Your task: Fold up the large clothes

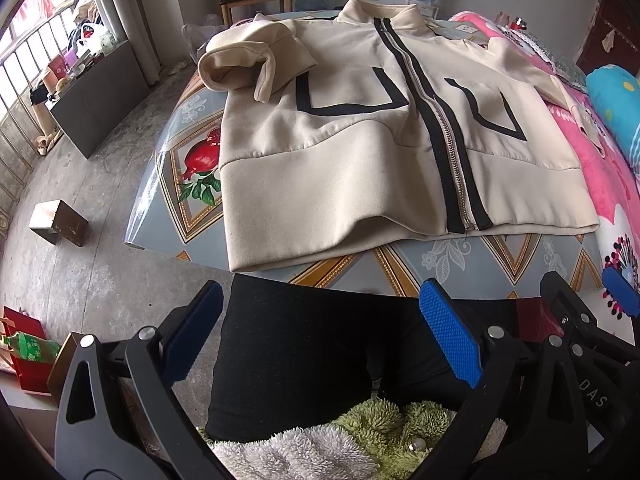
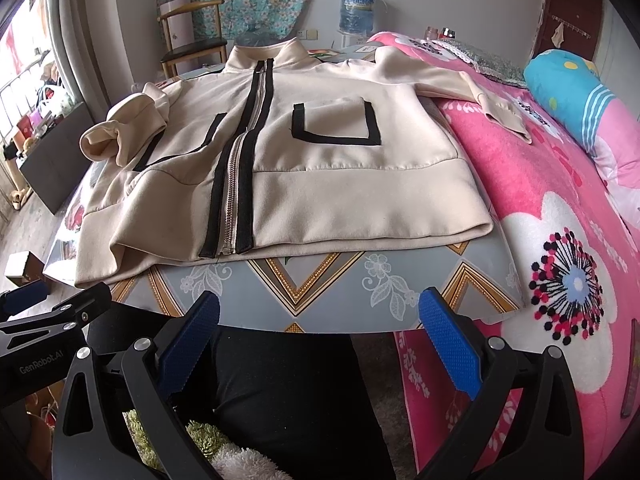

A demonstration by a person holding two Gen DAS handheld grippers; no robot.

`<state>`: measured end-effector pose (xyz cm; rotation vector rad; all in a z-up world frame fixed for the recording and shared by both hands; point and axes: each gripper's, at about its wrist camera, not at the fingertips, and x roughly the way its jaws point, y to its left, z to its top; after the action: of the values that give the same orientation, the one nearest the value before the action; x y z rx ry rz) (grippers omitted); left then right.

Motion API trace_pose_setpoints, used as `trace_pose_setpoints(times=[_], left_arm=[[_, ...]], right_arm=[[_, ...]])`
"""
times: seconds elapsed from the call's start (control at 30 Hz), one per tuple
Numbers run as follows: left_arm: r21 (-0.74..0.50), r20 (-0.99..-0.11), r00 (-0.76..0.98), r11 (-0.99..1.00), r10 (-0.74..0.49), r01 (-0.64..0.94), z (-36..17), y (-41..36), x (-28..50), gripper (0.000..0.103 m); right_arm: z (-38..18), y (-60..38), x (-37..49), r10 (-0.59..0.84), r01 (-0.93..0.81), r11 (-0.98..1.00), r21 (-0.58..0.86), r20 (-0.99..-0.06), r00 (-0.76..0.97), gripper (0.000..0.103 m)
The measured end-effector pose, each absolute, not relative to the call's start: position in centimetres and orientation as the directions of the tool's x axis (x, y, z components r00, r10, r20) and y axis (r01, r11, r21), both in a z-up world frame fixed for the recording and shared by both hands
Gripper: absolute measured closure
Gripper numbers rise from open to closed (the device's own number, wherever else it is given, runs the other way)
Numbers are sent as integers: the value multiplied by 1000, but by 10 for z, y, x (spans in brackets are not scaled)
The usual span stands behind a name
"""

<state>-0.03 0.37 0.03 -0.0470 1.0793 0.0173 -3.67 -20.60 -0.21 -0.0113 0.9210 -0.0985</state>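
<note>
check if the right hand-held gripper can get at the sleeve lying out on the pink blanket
Probably yes. The right hand-held gripper is open and holds nothing, and the sleeve lies flat on the pink blanket with nothing on it, though it is well beyond the table's near edge.

We see a grey concrete floor [image 1: 100, 184], a barred window [image 1: 24, 60] at left, a wooden chair [image 2: 192, 46] far off, and a pink bed [image 2: 540, 184] at right.

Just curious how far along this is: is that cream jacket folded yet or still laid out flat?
Mostly spread: the jacket lies front up, zipped, hem straight; only one sleeve is folded onto it.
</note>
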Motion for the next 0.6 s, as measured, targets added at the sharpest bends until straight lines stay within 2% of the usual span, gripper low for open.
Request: trace_pose_setpoints(times=[0.6], left_arm=[[-27,-880,475,999,-5,-40,2,7,1,8]], right_arm=[[-2,-207,-37,-94,82,995,-56,-792,603,6]])
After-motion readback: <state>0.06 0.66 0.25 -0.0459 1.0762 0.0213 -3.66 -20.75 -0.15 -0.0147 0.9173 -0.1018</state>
